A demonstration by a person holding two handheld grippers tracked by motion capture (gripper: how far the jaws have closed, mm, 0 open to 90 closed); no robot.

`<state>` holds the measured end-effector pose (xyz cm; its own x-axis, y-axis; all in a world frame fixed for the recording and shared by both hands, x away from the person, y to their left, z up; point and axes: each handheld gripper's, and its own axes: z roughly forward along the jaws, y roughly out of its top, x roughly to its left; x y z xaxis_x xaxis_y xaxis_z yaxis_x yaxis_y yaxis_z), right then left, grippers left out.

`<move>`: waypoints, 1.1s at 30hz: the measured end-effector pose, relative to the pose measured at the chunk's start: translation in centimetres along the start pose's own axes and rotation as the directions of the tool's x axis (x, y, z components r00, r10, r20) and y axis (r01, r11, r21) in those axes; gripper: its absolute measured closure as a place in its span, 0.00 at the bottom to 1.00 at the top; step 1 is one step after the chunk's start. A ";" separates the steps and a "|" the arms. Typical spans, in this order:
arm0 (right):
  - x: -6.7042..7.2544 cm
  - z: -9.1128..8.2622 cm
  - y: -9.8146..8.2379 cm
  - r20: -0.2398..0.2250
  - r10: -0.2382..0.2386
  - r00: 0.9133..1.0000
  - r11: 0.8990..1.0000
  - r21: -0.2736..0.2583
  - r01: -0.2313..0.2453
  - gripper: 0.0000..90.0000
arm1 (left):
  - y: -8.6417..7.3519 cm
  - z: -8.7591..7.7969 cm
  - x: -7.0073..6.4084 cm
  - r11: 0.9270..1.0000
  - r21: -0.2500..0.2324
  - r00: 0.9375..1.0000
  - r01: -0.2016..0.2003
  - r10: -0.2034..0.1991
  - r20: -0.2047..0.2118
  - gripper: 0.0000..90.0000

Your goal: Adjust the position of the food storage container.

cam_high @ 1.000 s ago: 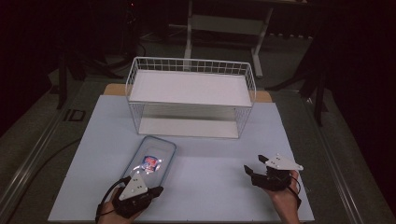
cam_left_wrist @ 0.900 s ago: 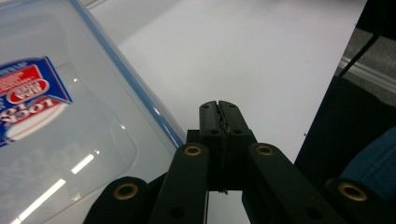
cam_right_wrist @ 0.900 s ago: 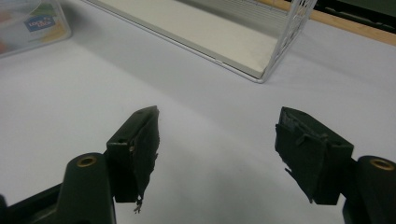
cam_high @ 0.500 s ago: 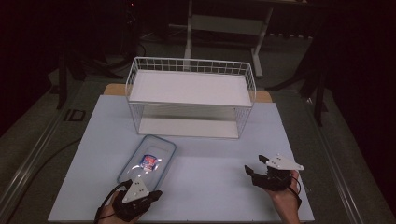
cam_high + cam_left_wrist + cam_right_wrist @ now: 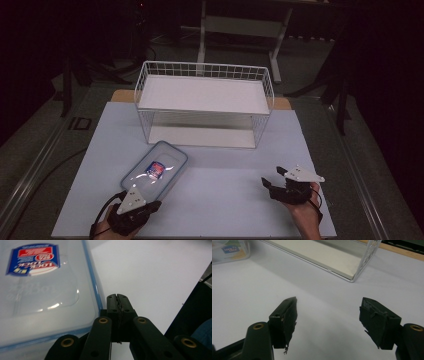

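We find the left gripper (image 5: 150, 206) with jaws pressed together on nothing, just beside the lidded clear container (image 5: 156, 169) lying on the white table (image 5: 230, 190), while the right gripper (image 5: 272, 183) stands wide open, empty.

The clear, glossy plastic food container with a blue-rimmed lid (image 5: 155, 171) catches glare and carries a printed blue and red paper label (image 5: 33, 258). The white wire basket shelf (image 5: 204, 102) looks like coated metal with smooth matt white boards, standing on a matt pale sheet over the table (image 5: 225, 200), whose wooden edge (image 5: 402, 251) shows behind. Both grippers' black jaws look like matt hard plastic with brass-coloured rivets (image 5: 103, 320), their inner faces ridged and rough.
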<state>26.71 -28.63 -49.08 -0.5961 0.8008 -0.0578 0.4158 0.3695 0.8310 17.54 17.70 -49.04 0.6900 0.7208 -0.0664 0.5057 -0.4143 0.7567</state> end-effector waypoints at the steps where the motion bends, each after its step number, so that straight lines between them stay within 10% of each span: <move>1: 0.0 0.0 0.0 0.000 0.000 1.000 1.000 0.001 0.000 0.33 | -0.3 -0.3 0.3 1.000 0.001 1.000 0.013 -0.013 -0.007 0.99; 19: 0.0 0.1 -0.1 -0.004 -0.001 1.000 1.000 0.006 0.001 0.33 | -1.2 -1.6 3.9 0.988 -0.009 0.982 0.152 -0.153 -0.112 0.99; 33: 0.1 0.4 -0.1 -0.007 -0.003 1.000 1.000 0.016 0.003 0.33 | -1.2 -2.4 8.9 0.973 -0.052 0.938 0.223 -0.229 -0.262 0.99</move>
<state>26.86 -28.42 -49.39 -0.6021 0.7964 -0.0567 0.4246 0.3795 0.8220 21.88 25.93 -48.97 0.3955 0.9162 -0.0649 0.6188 -0.2136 0.7559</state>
